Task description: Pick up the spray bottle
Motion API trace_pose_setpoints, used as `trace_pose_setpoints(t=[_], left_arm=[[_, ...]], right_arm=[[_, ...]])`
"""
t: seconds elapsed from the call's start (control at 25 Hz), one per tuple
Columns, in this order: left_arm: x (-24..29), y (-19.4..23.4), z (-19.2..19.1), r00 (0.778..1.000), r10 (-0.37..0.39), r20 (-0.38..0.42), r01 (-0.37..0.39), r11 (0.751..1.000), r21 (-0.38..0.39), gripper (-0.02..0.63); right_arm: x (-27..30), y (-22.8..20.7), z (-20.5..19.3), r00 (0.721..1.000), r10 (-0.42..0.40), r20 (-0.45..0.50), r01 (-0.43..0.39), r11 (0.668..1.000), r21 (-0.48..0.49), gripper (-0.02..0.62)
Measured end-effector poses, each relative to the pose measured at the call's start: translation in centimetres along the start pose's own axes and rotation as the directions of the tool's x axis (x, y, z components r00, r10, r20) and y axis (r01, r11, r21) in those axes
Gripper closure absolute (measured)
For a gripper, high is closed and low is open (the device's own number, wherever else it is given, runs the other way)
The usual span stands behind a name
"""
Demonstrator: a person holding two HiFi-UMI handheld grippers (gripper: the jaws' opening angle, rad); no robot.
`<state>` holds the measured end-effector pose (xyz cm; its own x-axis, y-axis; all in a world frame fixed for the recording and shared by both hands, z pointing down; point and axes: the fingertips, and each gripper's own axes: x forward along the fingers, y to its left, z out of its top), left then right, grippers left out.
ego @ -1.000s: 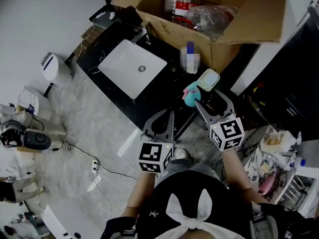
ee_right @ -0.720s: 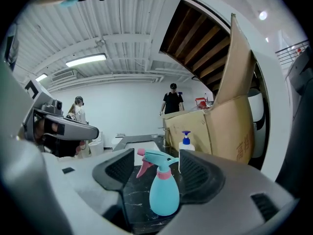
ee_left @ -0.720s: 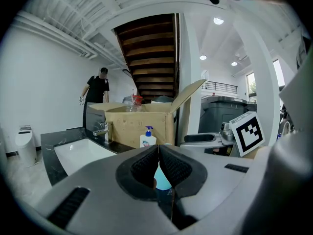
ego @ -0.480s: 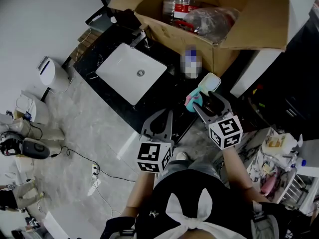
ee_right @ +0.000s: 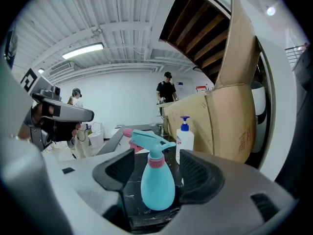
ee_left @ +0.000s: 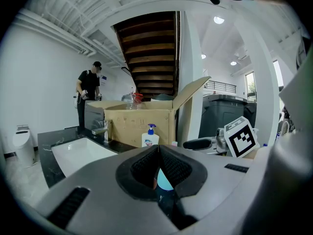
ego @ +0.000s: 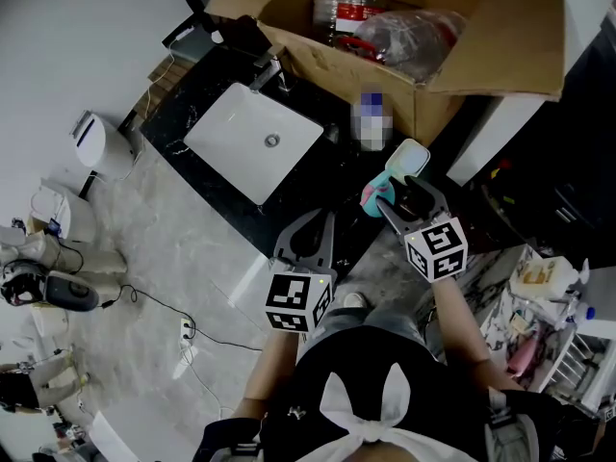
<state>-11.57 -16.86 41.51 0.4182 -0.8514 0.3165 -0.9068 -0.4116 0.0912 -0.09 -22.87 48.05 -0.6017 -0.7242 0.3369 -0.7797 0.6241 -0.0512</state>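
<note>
The teal spray bottle [ee_right: 157,185] with a pink collar stands upright on the black marble counter [ee_right: 128,180]. In the right gripper view it stands between the two pads of my right gripper [ee_right: 157,164], which is open, with a gap on each side. From the head view the spray bottle [ego: 377,189] shows at the counter's near corner, partly hidden by the right gripper [ego: 402,192]. My left gripper [ego: 322,224] hangs to the left, short of the counter edge, shut and empty. Through the hollow of the left gripper [ee_left: 159,150] a teal patch of the bottle [ee_left: 164,181] shows.
A white soap pump bottle [ee_right: 184,140] stands just behind the spray bottle, against a big open cardboard box [ego: 462,37]. A white sink [ego: 252,138] is set in the counter [ego: 318,176] to the left. A teal-rimmed container [ego: 406,159] sits beside the bottle. People stand far off [ee_left: 88,89].
My right gripper has moved forward, so the spray bottle now stands between its pads instead of ahead of them. The left gripper has hardly moved.
</note>
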Motion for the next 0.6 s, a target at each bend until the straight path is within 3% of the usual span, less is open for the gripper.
trace_pose_setpoints(t=[0.6], left_arm=[[0.4,-0.4,-0.9,0.999,-0.022,-0.027,0.022,1.0,0.006,0.575]], right_arm=[[1.9,-0.7,-1.4,0.999,-0.023,-0.045,0.022,1.0,-0.023,0.322]])
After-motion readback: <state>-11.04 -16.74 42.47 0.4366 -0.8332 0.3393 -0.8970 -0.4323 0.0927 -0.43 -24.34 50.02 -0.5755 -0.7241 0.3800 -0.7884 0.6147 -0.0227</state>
